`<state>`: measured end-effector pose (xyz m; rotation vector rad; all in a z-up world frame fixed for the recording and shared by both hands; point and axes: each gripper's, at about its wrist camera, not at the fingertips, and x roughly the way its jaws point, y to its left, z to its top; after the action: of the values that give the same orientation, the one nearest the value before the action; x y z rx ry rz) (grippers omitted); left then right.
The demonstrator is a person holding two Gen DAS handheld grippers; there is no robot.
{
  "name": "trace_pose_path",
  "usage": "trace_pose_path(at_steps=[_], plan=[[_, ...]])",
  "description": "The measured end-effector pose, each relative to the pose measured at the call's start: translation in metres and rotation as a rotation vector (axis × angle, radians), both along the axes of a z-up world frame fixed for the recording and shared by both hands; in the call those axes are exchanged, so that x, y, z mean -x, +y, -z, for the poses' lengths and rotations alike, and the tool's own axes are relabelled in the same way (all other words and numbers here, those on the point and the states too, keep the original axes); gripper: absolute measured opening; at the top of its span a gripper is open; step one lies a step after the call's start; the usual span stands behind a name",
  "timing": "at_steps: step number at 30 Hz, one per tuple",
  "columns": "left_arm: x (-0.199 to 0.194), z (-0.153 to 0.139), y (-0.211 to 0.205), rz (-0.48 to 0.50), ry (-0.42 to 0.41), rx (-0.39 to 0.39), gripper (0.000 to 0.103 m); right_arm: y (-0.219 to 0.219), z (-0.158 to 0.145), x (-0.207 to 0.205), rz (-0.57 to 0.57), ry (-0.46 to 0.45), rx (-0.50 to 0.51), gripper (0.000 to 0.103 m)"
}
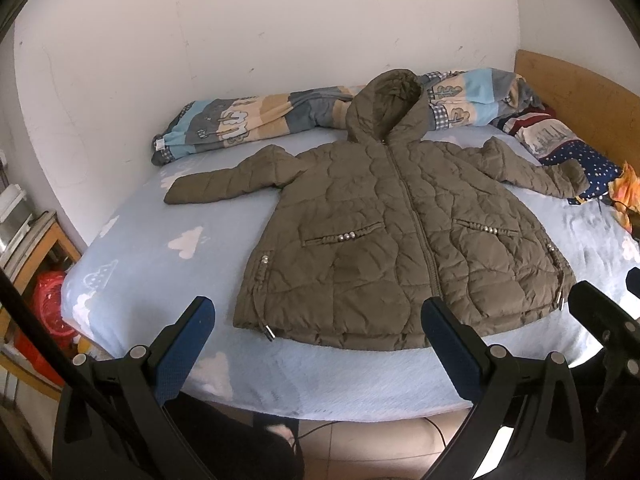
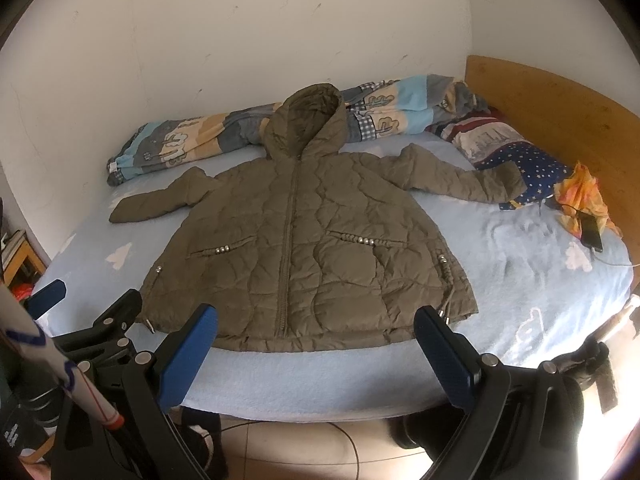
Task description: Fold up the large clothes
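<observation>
Jacket: olive quilted, hooded, zipped up, lying flat and face up on the bed; hem at the near edge, both sleeves spread out to the sides.
Hood: rests against the rolled quilt along the wall.
Right sleeve end: overlaps the starry pillow by the wooden headboard.
Left claw: wide open, nothing held, hanging above the near bed edge just in front of the hem; blue pads apart, jacket seen between them.
Right claw: wide open too, empty, level with the hem; no contact with the cloth that I can make out.
Phone: dark, with a cable, beside an orange cloth near the headboard.
Floor: tiles and a cable under the bed edge.
</observation>
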<state>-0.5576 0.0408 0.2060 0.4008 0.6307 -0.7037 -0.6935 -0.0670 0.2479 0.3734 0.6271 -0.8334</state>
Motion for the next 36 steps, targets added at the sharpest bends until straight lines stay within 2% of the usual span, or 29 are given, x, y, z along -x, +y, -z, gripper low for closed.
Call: trace_pose_path(at_steps=[6,11,15,25,28,33,35,36], plan=[[-0.010,0.007,-0.012,0.009,-0.002,-0.022,0.103,-0.009,0.007,-0.009,0.004,0.033,-0.017,0.100],[-0.021,0.016,-0.025,0.011,0.031,-0.029,0.102,-0.020,0.016,-0.018,0.022,0.065,-0.050,0.100],[-0.024,0.035,-0.038,0.036,0.073,-0.079,0.103,-0.033,0.024,-0.019,0.045,0.099,-0.076,0.100],[-0.051,0.048,-0.061,0.022,0.098,-0.104,0.103,-0.062,0.038,-0.030,0.073,0.106,-0.115,0.100],[-0.075,0.038,-0.081,0.006,0.072,-0.072,0.103,-0.079,0.041,-0.028,0.082,0.093,-0.133,0.100],[-0.133,0.022,-0.132,-0.045,0.001,0.008,0.103,-0.135,0.032,-0.009,0.189,0.040,-0.159,0.100],[-0.154,0.029,-0.157,-0.050,-0.037,0.019,0.103,-0.161,0.028,0.001,0.237,0.019,-0.179,0.100],[-0.168,0.039,-0.170,-0.032,-0.026,0.033,0.103,-0.177,0.027,0.006,0.268,0.013,-0.186,0.100]])
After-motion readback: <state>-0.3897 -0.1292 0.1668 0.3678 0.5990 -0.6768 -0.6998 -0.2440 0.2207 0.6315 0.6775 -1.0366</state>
